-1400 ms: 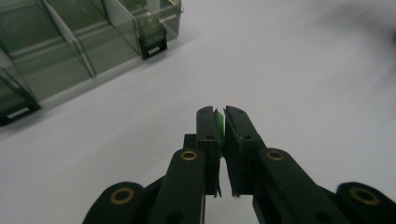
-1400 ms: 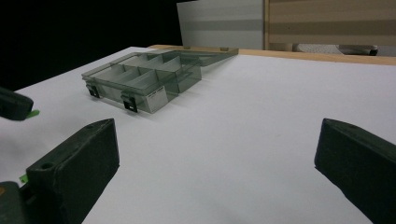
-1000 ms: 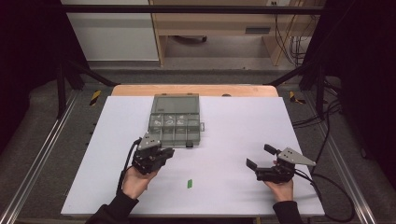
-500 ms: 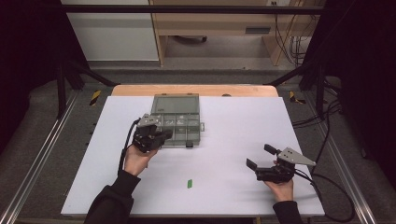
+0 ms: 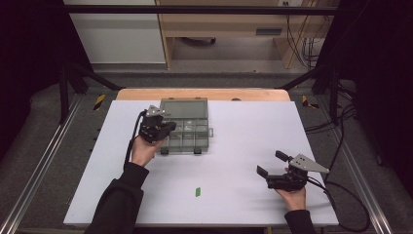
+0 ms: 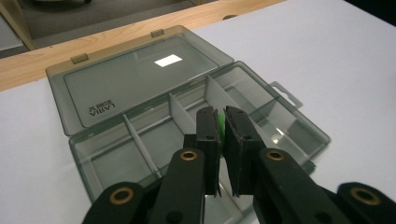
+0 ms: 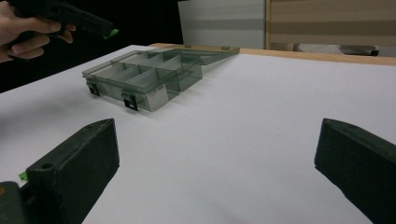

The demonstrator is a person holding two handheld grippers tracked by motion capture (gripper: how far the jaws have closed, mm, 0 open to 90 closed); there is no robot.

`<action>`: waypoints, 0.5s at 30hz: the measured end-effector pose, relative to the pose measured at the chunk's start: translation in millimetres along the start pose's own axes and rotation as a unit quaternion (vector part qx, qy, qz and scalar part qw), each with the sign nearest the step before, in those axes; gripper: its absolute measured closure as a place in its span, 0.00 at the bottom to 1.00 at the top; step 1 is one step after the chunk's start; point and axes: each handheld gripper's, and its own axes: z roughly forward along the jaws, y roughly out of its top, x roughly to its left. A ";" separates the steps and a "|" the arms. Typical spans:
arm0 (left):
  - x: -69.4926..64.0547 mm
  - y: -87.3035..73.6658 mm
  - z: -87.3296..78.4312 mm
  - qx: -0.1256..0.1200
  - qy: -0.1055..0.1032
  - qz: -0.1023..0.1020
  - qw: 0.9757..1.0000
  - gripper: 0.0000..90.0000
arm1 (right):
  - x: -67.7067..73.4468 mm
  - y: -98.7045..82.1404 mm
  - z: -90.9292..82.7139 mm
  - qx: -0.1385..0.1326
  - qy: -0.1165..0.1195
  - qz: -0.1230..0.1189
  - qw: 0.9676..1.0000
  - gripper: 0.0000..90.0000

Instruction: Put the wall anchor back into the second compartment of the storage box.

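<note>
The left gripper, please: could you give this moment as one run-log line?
left gripper: shut on green piece | over open organiser box | right gripper: open, resting on table | second green piece: on table

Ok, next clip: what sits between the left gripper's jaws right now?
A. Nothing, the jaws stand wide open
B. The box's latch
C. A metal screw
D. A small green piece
D: in the left gripper view the left gripper is shut on a small green piece, held above the open compartment box.
</note>
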 end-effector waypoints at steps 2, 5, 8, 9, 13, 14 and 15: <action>2.5 1.5 5.4 0.002 0.004 0.005 1.000 0.94 | -0.1 0.0 0.1 0.000 0.000 0.000 1.000 0.00; 6.1 3.6 15.9 0.005 0.012 0.015 1.000 0.93 | 0.0 0.0 0.0 0.000 0.000 0.000 1.000 0.00; 8.4 4.3 22.5 0.016 0.015 0.019 1.000 0.93 | 0.0 0.0 0.0 0.000 0.000 0.000 1.000 0.00; 9.1 4.4 24.6 0.018 0.017 0.021 0.999 0.94 | 0.1 -0.1 0.0 0.000 0.000 0.000 1.000 0.00; 15.8 3.9 35.0 0.032 0.027 0.020 0.999 0.93 | 0.1 -0.1 0.0 0.000 0.000 0.000 1.000 0.00; 18.1 3.4 37.4 0.035 0.030 0.017 0.999 0.93 | 0.1 0.0 0.0 0.000 0.000 0.000 1.000 0.00; 20.9 2.6 40.1 0.040 0.033 0.016 0.999 0.93 | 0.0 0.0 0.0 0.000 0.000 0.000 1.000 0.00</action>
